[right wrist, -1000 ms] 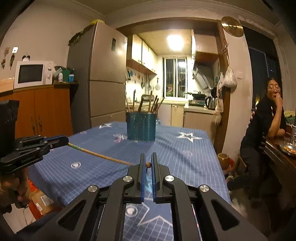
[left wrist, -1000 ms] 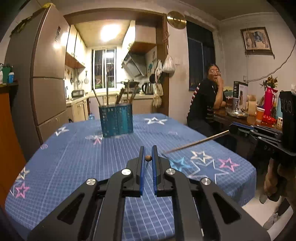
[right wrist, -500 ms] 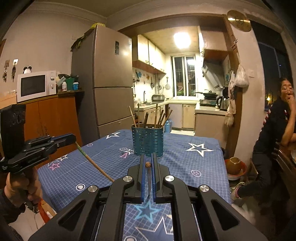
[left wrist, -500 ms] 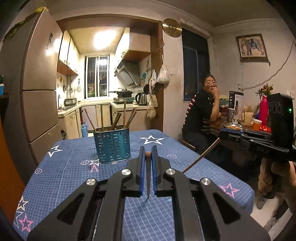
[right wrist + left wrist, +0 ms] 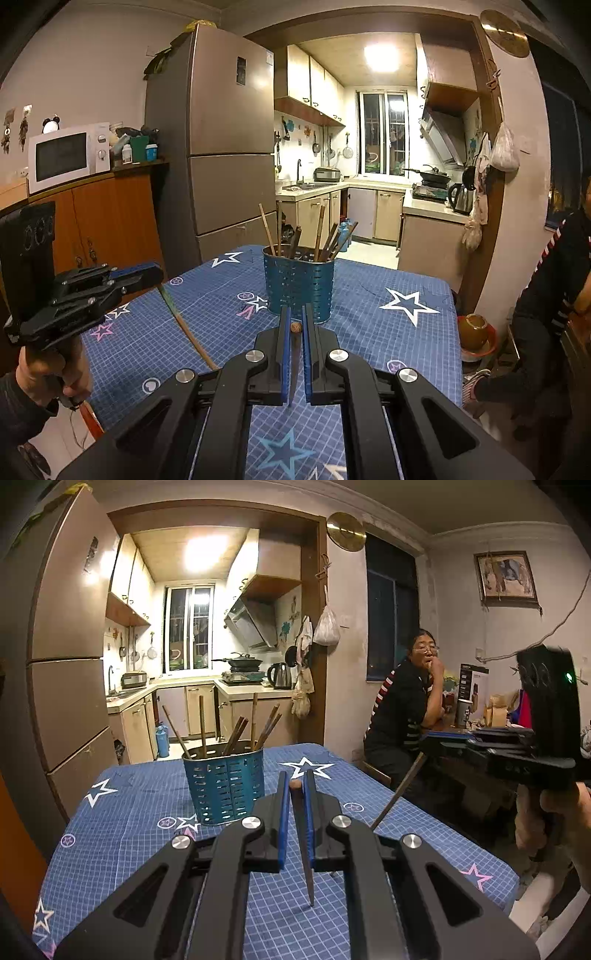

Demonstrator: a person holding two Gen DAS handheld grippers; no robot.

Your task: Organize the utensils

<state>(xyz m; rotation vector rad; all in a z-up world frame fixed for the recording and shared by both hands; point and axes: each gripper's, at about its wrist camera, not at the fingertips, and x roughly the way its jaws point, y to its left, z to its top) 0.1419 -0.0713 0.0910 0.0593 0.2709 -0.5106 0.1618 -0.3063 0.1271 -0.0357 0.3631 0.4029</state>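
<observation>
We hold one chopstick (image 5: 302, 834) in our left claw (image 5: 295, 786) and another (image 5: 293, 356) in our right claw (image 5: 294, 325), both clamped, tips down above the table (image 5: 129, 812); next, we judge, both go into the blue holder (image 5: 225, 782).

Your work surface is a table (image 5: 122, 834) covered by a blue grid-pattern cloth with printed stars. Standing upright on it, you see one perforated teal utensil holder (image 5: 224, 786) (image 5: 298, 284) containing several upright chopsticks (image 5: 236, 734).
</observation>
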